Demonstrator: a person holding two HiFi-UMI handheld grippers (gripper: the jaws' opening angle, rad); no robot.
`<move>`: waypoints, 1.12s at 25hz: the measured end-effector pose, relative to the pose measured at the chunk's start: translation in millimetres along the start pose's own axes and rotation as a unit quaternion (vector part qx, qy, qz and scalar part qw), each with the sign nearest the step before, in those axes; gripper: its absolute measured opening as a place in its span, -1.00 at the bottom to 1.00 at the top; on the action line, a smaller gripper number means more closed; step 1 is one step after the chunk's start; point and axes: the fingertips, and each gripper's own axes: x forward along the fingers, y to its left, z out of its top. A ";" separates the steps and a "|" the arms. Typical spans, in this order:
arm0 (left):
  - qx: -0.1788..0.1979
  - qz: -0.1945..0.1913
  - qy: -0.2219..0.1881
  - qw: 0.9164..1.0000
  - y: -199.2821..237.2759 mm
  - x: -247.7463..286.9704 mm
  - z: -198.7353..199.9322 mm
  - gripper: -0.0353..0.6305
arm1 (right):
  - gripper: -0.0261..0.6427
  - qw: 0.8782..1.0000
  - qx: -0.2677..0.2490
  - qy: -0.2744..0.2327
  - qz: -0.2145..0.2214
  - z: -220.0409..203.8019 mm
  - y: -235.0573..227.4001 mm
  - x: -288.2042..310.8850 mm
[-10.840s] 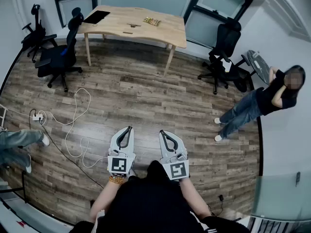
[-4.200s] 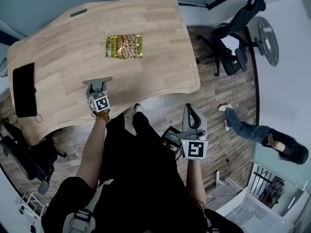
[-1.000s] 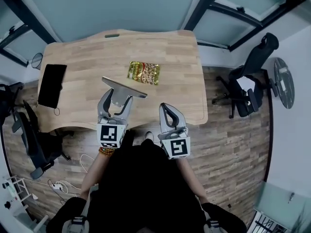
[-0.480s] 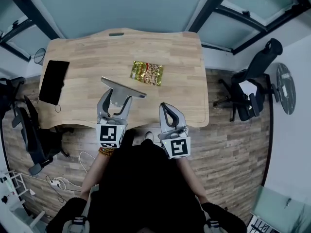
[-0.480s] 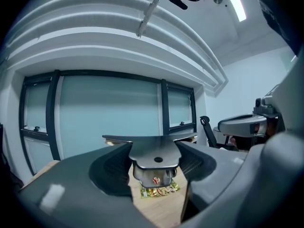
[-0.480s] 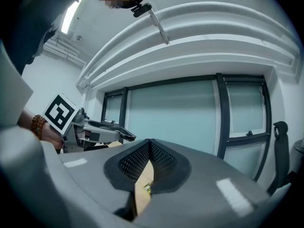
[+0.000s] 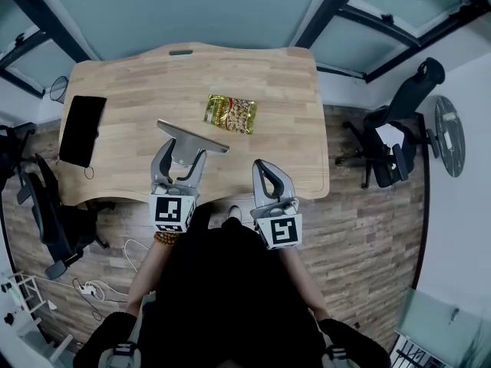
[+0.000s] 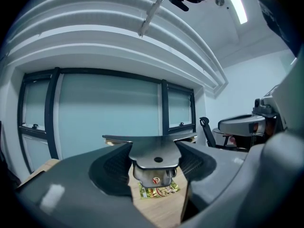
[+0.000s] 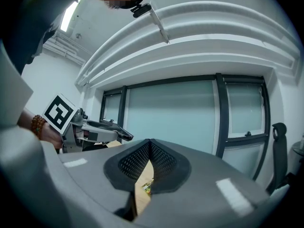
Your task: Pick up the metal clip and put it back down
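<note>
Above table [image 7: 123, 75] edge, left gripper [image 7: 182, 158] jaws clamped on metal clip [image 7: 192, 136]: grey, flat, wide-barred; right gripper [image 7: 262, 167] jaws together.

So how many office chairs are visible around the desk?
3 chairs: one right of the desk, one at its near-left corner, and one partly cut off at the left edge. Others may be hidden.
</note>
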 end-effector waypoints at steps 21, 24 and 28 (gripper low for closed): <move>-0.004 -0.043 0.047 0.998 13.0 32.3 -46.4 0.02 | -0.86 0.996 -0.009 0.042 -0.082 -9.7 -25.2 -9.8; -0.002 -0.051 0.058 0.997 16.5 38.3 -56.3 0.02 | -0.86 0.995 -0.009 0.030 -0.095 -3.3 -29.1 -9.0; 0.001 -0.060 0.071 0.996 18.0 48.9 -66.8 0.02 | -0.86 0.991 -0.015 0.044 -0.123 -7.5 -43.7 -16.8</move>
